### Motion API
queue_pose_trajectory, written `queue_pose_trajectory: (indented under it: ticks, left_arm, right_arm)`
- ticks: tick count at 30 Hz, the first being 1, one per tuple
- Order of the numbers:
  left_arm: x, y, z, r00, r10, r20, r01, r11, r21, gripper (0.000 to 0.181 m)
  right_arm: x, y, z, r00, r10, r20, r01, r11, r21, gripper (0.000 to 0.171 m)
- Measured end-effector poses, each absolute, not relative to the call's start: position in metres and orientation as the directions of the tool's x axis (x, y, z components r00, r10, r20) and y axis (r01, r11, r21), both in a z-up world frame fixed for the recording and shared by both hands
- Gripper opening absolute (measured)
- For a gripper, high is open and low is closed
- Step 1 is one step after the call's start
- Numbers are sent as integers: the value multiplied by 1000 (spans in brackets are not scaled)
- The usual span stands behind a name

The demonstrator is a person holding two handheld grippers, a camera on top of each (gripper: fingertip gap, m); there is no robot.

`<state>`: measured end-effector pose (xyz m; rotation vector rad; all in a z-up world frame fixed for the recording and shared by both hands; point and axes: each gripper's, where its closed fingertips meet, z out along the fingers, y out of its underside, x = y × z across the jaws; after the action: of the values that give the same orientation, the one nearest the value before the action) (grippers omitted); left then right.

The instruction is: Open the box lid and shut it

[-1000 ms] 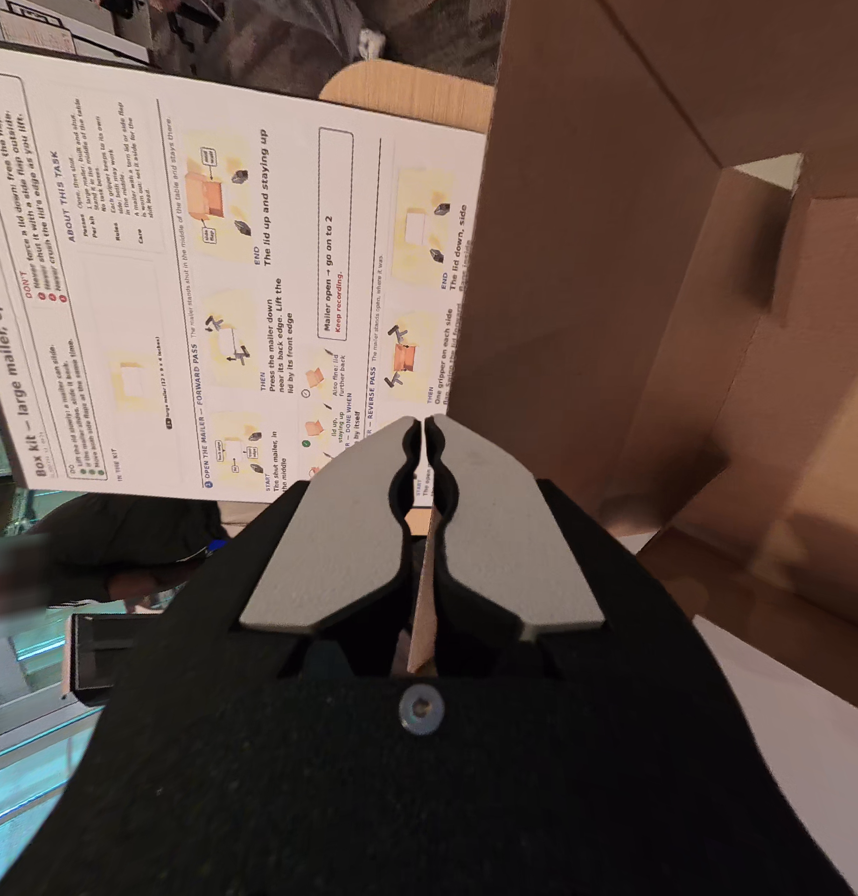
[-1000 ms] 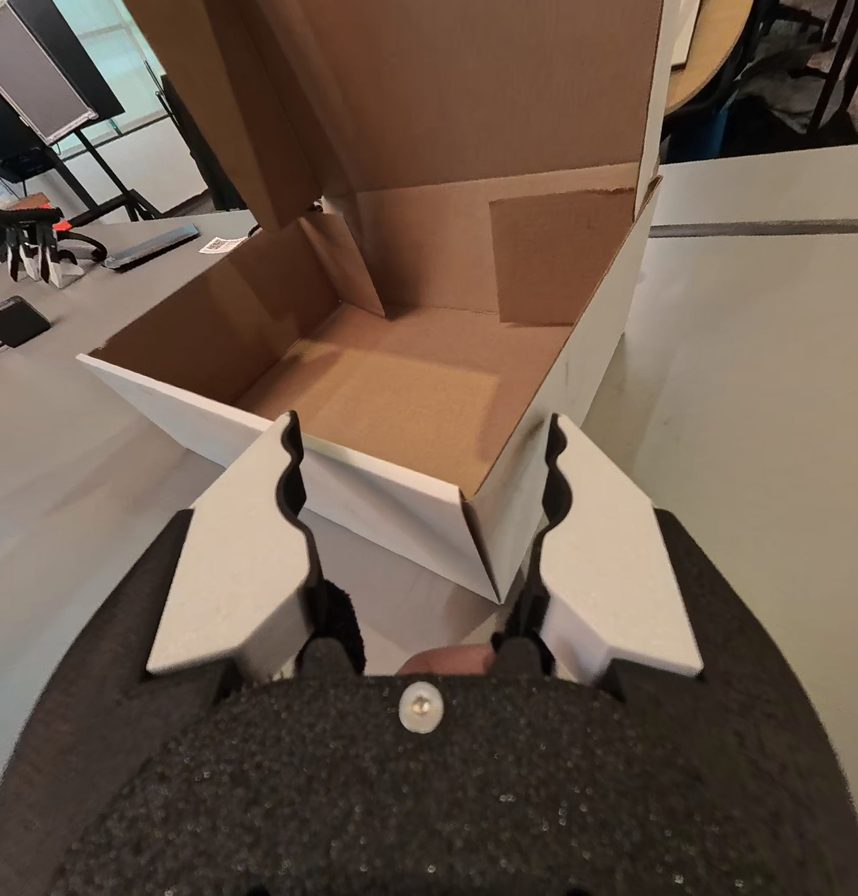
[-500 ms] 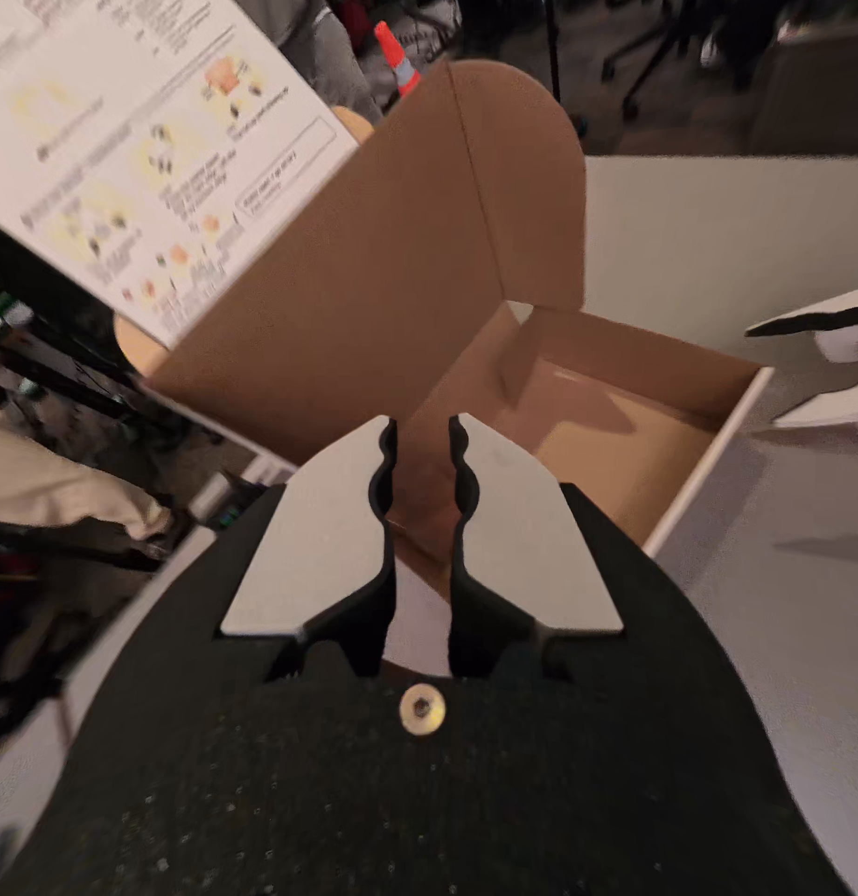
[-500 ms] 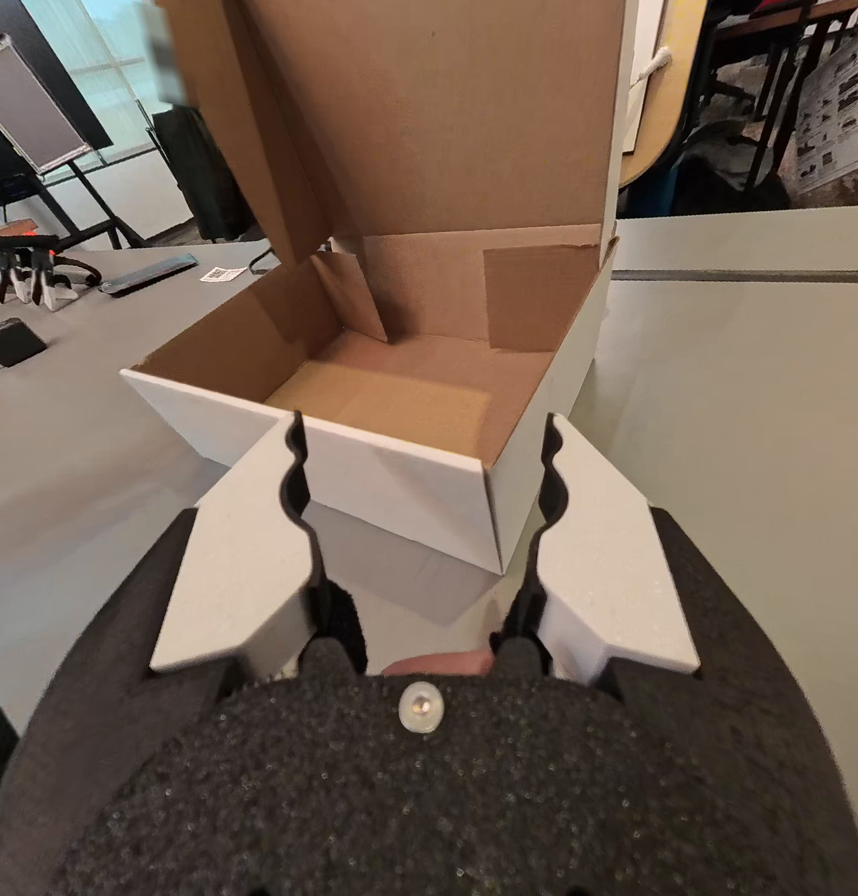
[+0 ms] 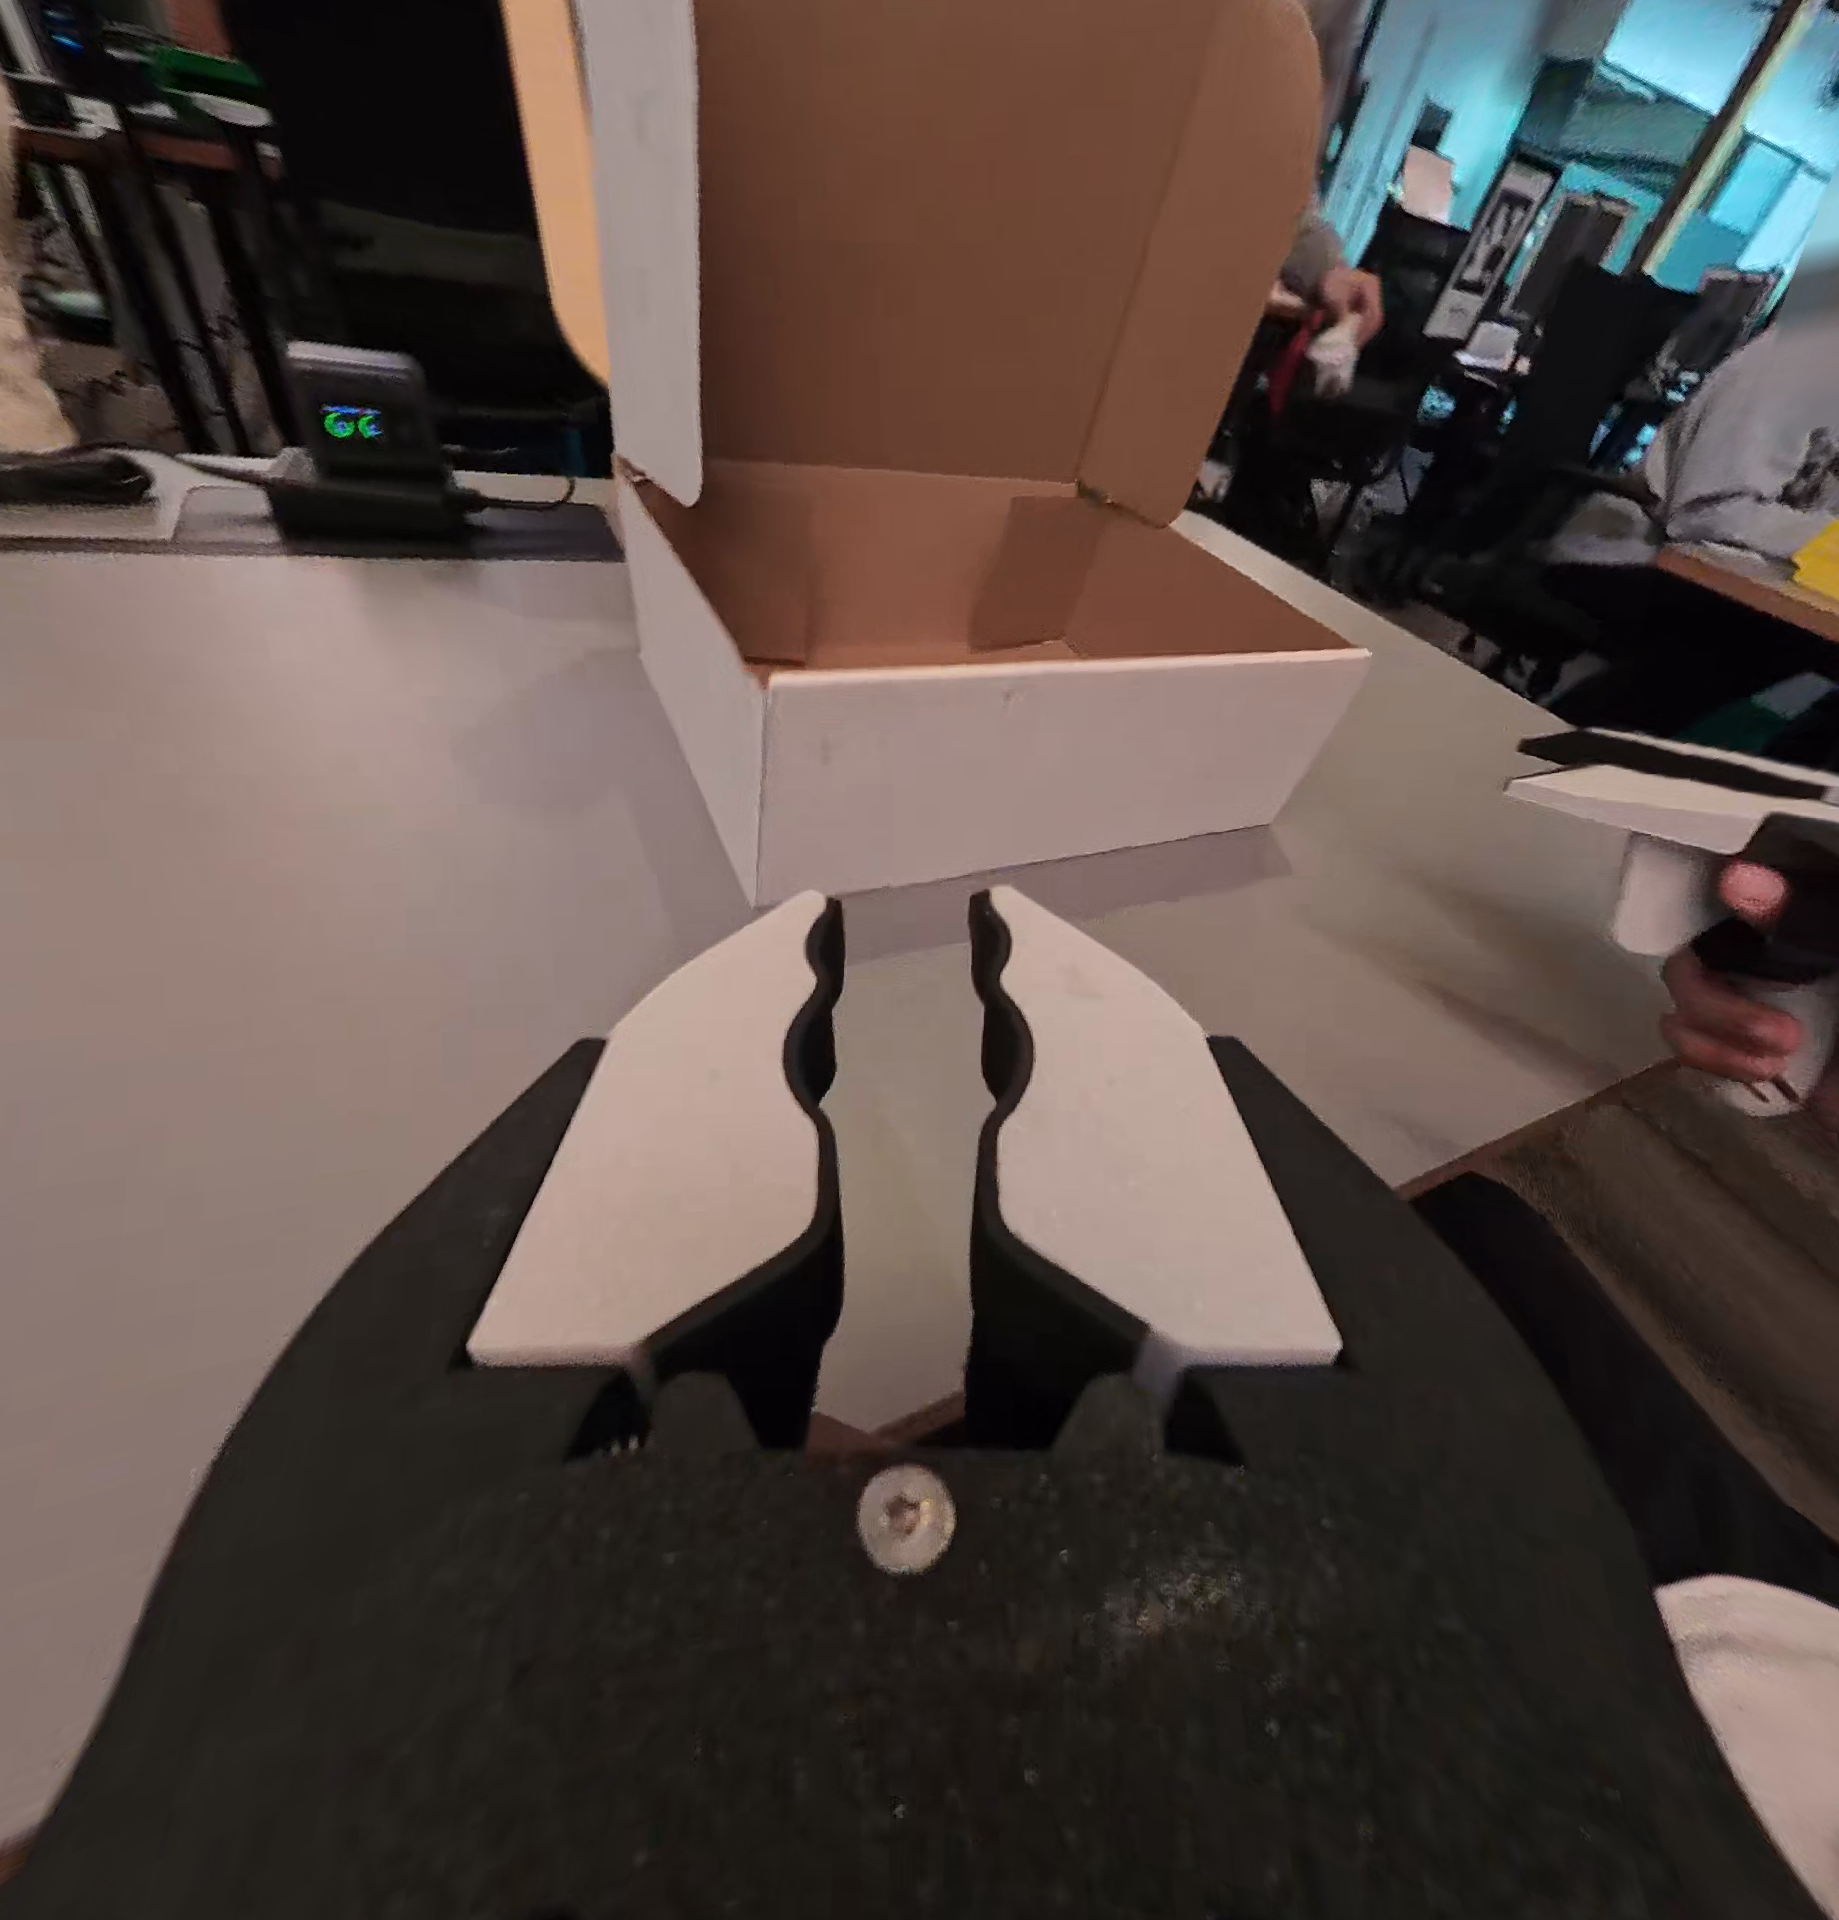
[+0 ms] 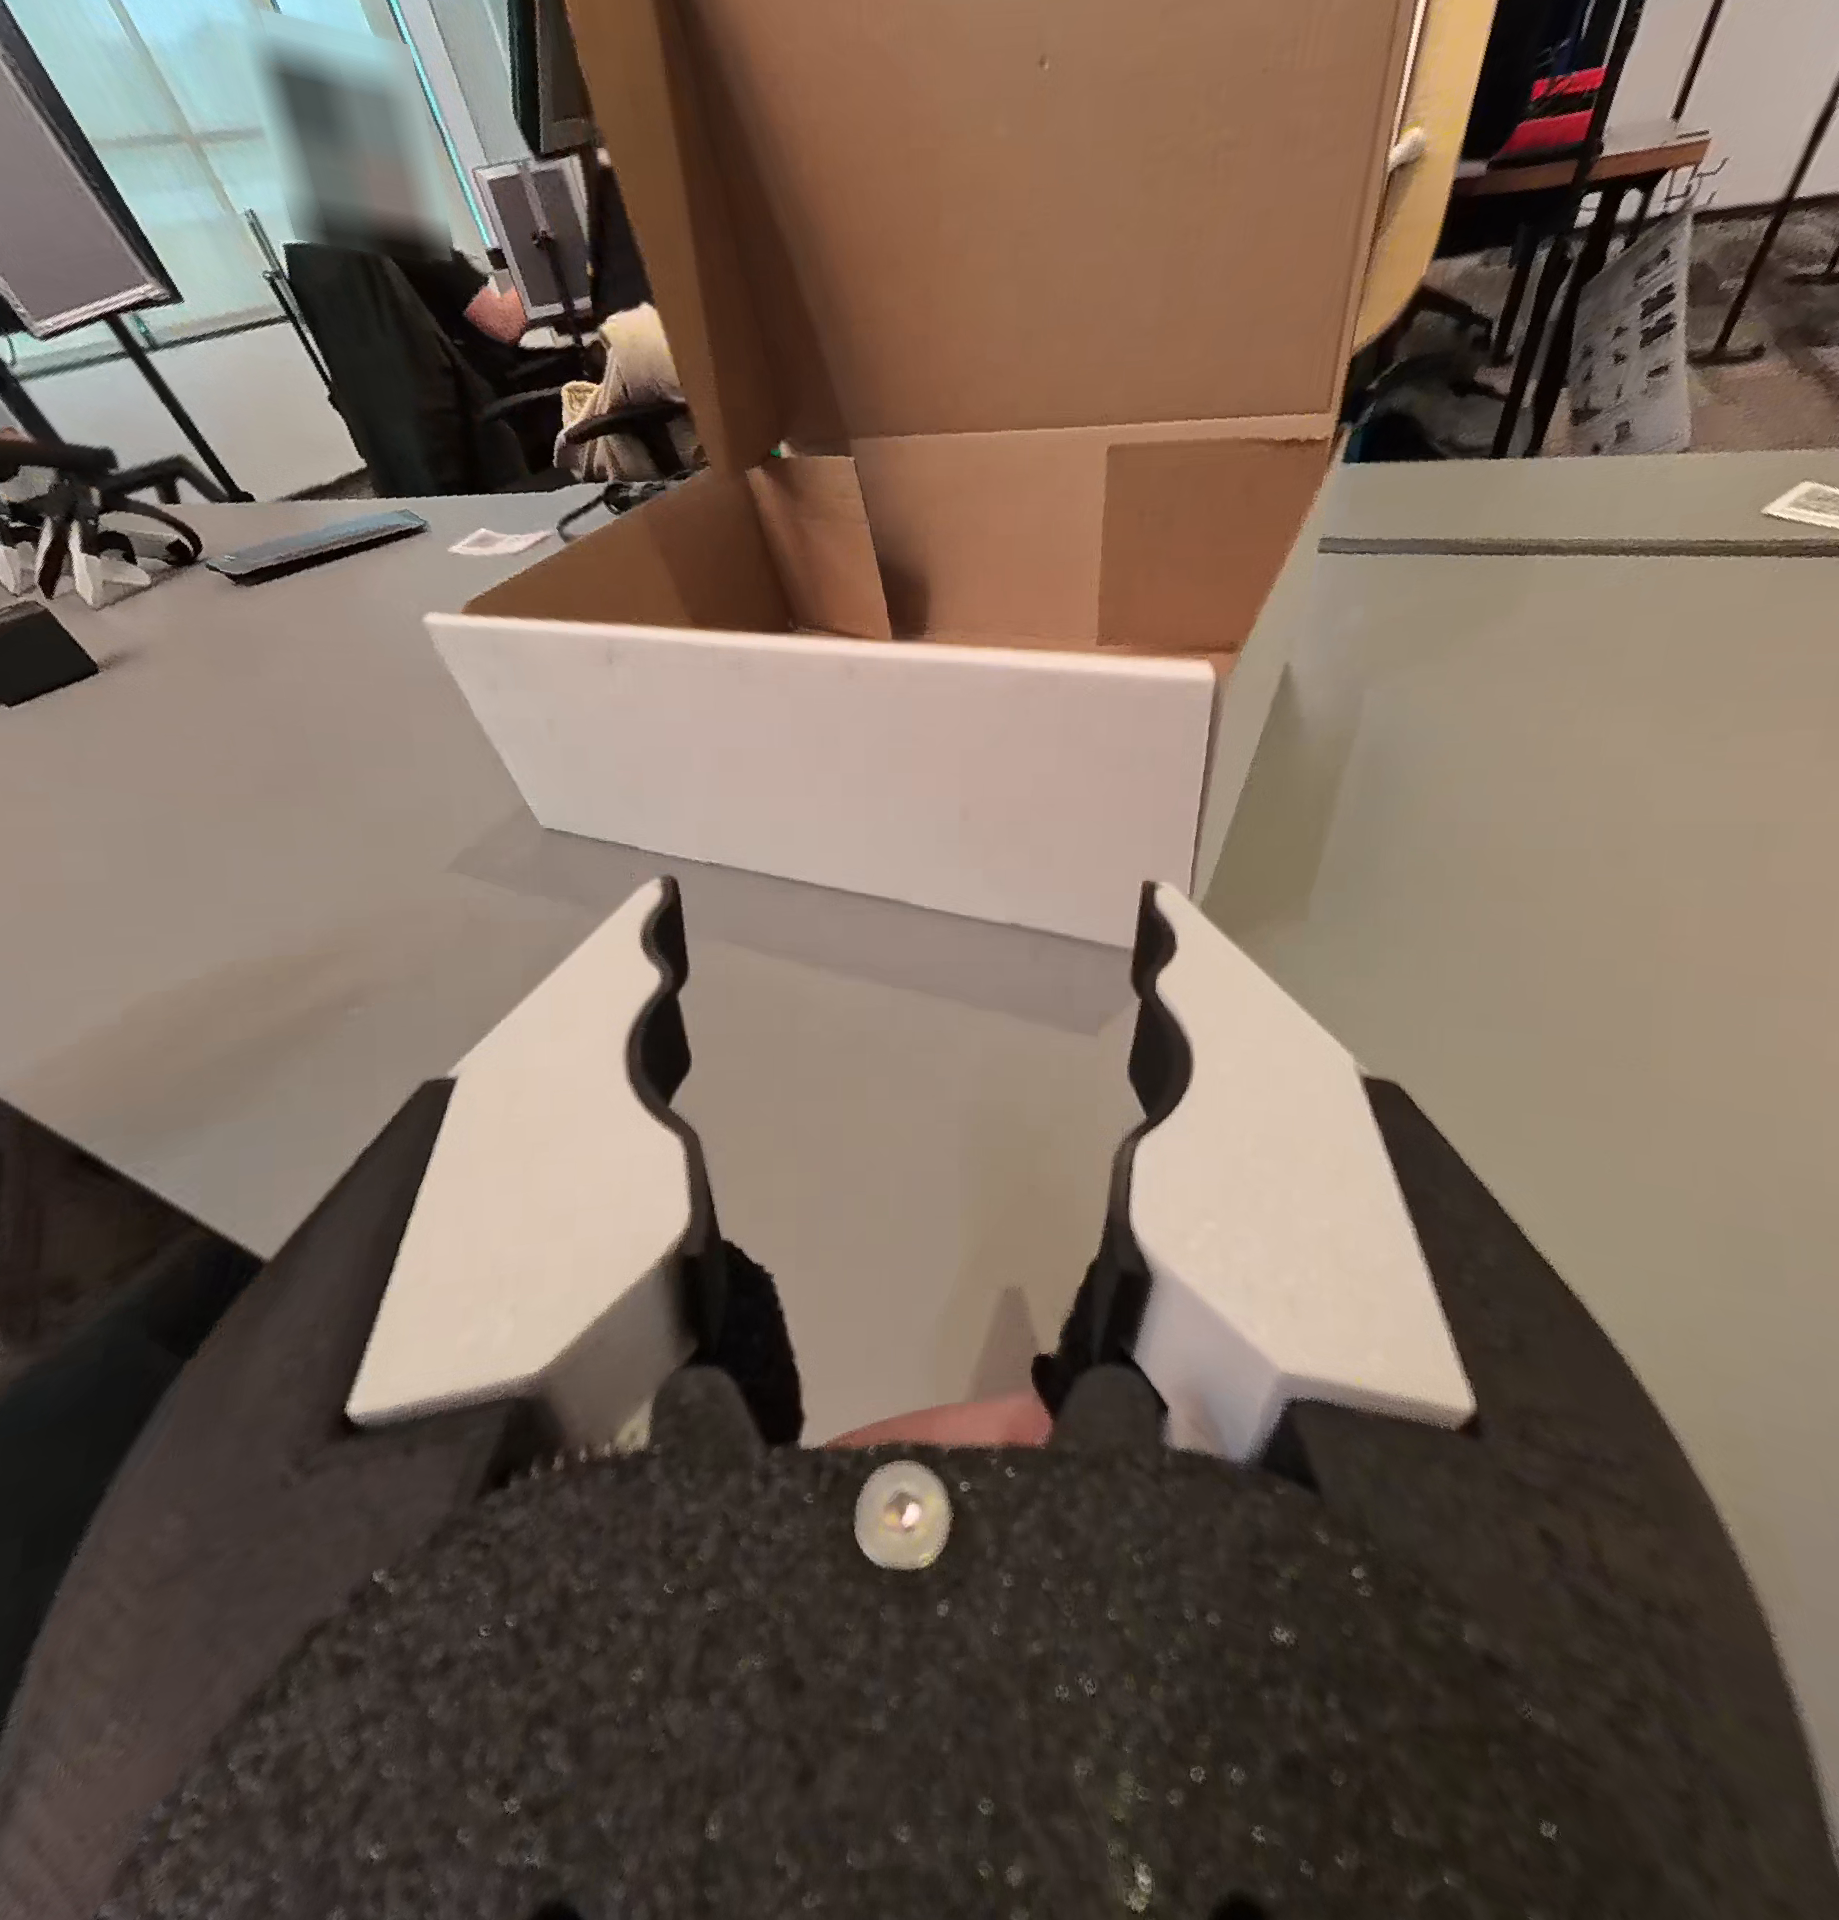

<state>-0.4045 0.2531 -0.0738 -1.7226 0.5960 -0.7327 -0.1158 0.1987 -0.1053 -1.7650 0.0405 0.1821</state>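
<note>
A white cardboard box with a brown inside stands open on the grey table. Its lid stands upright at the back, with side flaps hanging at both edges. The box also shows in the right wrist view, lid up. My left gripper is open and empty, low over the table just in front of the box's near left corner. My right gripper is open wide and empty, in front of the box's front wall. It also shows at the right edge of the left wrist view, held by a hand.
A black device with a lit screen stands at the table's far left. A flat black bar, a small black stand and paper tags lie on the tables. People and chairs are beyond.
My left gripper let go of the lid's flap, opened, and drew back and down to the table in front of the box. My right gripper also drew back. The lid stays up.
</note>
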Motion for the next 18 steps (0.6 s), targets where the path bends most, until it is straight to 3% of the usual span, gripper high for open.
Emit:
queue_pose_trajectory:
  ticks: [5, 18]
  left_arm:
    - [-415, 246, -103, 703, -674, 227, 32, -289, -957, 25]
    - [-402, 265, -118, 696, -708, 121, -82, -246, -966, 26]
  right_arm:
    - [-109, 188, -109, 988, 66, -138, -125, -176, -977, 82]
    - [-100, 206, -124, 989, 70, -132, -116, -201, -973, 79]
